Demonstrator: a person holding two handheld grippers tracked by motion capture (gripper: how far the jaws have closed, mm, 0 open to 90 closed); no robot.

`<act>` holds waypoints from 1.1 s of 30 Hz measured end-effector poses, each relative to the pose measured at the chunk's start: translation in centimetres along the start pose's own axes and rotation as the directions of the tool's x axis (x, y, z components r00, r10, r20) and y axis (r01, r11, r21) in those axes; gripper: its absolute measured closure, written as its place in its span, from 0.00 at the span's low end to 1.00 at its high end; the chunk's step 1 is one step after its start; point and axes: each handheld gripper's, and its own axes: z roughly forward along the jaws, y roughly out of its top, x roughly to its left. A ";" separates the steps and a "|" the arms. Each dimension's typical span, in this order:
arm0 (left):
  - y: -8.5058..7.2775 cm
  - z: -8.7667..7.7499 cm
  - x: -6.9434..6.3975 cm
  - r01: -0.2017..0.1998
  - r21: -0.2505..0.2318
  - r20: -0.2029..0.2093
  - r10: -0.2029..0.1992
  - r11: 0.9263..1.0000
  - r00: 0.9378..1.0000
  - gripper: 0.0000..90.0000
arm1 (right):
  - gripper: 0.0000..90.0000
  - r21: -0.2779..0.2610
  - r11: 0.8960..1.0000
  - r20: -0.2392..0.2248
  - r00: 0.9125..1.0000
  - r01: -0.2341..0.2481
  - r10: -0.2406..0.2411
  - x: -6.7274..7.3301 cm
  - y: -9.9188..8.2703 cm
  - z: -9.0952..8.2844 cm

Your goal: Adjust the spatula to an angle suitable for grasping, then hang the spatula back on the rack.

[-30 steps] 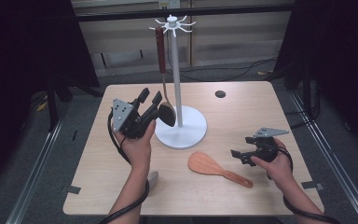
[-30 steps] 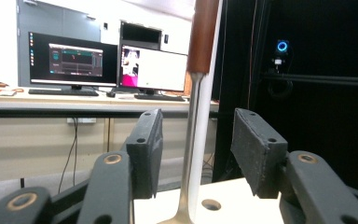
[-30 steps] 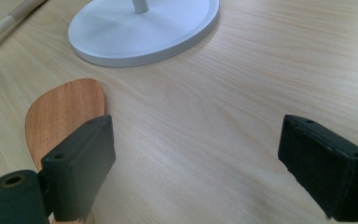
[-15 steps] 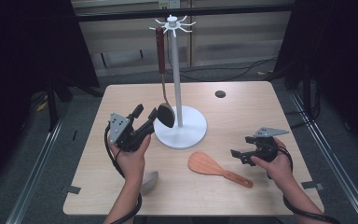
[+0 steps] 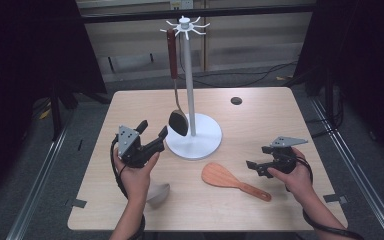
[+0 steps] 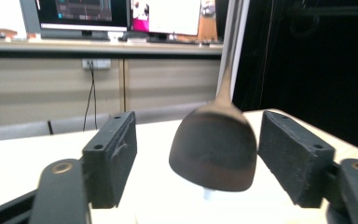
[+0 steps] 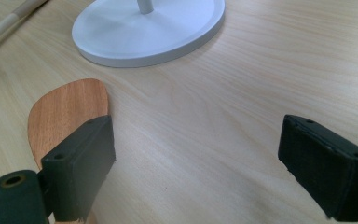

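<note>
A white hook stand [image 5: 189, 75] rises from a round base [image 5: 202, 142] mid-table. A spoon with a red-brown handle [image 5: 172, 47] hangs from one hook, its dark bowl [image 5: 178, 122] just above the base. My left gripper [image 5: 153, 128] sits low to the left of the bowl, open; its jaws have just been opening. In the left gripper view the bowl [image 6: 213, 149] hangs just ahead, framed by the pads [image 6: 114, 158] with gaps on both sides. A wooden spatula [image 5: 230, 180] lies flat on the table. My right gripper [image 5: 256, 165] rests open beside its handle, nothing between the jaws [image 7: 196, 163].
A pale utensil [image 5: 157, 194] lies partly under my left forearm near the front edge. A small black disc [image 5: 236, 100] sits at the back right of the wooden table [image 5: 280, 115]. The right gripper view shows the spatula blade [image 7: 67, 112] and the stand's base [image 7: 149, 28].
My left gripper has dropped and drawn back to the left, away from the spoon's bowl, with its jaws spreading wider. The spoon stays hanging. The right gripper has not moved.
</note>
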 end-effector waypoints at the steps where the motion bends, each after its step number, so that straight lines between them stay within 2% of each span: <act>1: -0.1 0.0 0.1 -0.003 0.024 0.002 0.002 1.000 1.000 0.29 | 0.11 -0.001 1.000 -0.002 1.000 -0.001 0.001 0.0 0.0 0.1; 3: -0.4 0.0 0.4 -0.011 0.062 -0.012 0.012 0.998 1.000 0.26 | 0.11 0.002 1.000 -0.007 1.000 -0.003 0.003 0.2 0.0 0.2; 5: -0.8 0.1 0.8 -0.002 0.103 -0.006 0.003 0.995 1.000 0.24 | 0.11 0.002 1.000 -0.008 1.000 0.000 0.000 0.2 0.1 0.3; 8: -1.2 0.2 1.4 0.048 0.149 -0.008 -0.047 0.988 0.999 0.21 | 0.11 -0.004 1.000 -0.012 1.000 -0.004 0.004 0.3 0.3 0.4; 10: -1.4 0.2 1.7 0.052 0.173 0.000 -0.053 0.984 0.999 0.19 | 0.11 -0.006 1.000 -0.013 1.000 -0.005 0.005 0.3 0.4 0.4; 11: -1.6 0.2 1.9 0.059 0.190 -0.002 -0.060 0.980 0.998 0.19 | 0.11 -0.008 1.000 -0.016 1.000 -0.004 0.004 0.3 0.4 0.4; 12: -1.7 0.1 2.2 0.051 0.209 -0.005 -0.051 0.976 0.999 0.18 | 0.11 -0.007 1.000 -0.018 1.000 -0.004 0.004 0.3 0.4 0.4; 15: -2.0 -0.1 2.8 0.085 0.256 -0.023 -0.082 0.963 0.996 0.17 | 0.11 -0.008 1.000 -0.019 1.000 -0.002 0.002 0.3 0.6 0.5; 17: -2.2 -0.3 3.3 0.091 0.278 -0.035 -0.084 0.956 0.996 0.17 | 0.11 -0.013 1.000 -0.020 1.000 -0.002 0.002 0.3 0.8 0.5; 19: -2.4 -0.4 3.7 0.105 0.310 -0.044 -0.096 0.945 0.994 0.16 | 0.11 -0.023 1.000 -0.023 1.000 0.000 -0.001 0.4 0.9 0.4; 21: -2.7 -0.4 4.0 0.096 0.326 -0.054 -0.083 0.941 0.995 0.16 | 0.11 -0.016 1.000 -0.020 1.000 0.007 -0.007 0.4 0.8 0.4; 22: -2.9 -0.3 4.1 0.101 0.336 -0.050 -0.089 0.936 0.995 0.16 | 0.11 -0.015 1.000 -0.021 1.000 0.003 -0.004 0.4 0.8 0.4; 24: -3.2 -0.4 4.4 0.116 0.339 -0.063 -0.101 0.933 0.993 0.17 | 0.11 -0.017 1.000 -0.020 1.000 0.004 -0.005 0.3 0.8 0.3; 27: -3.5 -0.4 4.9 0.115 0.361 -0.072 -0.095 0.925 0.993 0.18 | 0.11 -0.022 1.000 -0.018 1.000 0.001 -0.001 0.3 0.9 0.2; 31: -3.7 -0.6 5.3 0.121 0.364 -0.085 -0.096 0.924 0.992 0.18 | 0.11 -0.020 1.000 -0.019 1.000 0.000 0.000 0.3 0.8 0.2; 33: -3.8 -0.6 5.6 0.124 0.371 -0.089 -0.098 0.920 0.991 0.19 | 0.11 -0.022 1.000 -0.018 1.000 0.001 -0.001 0.3 0.8 0.1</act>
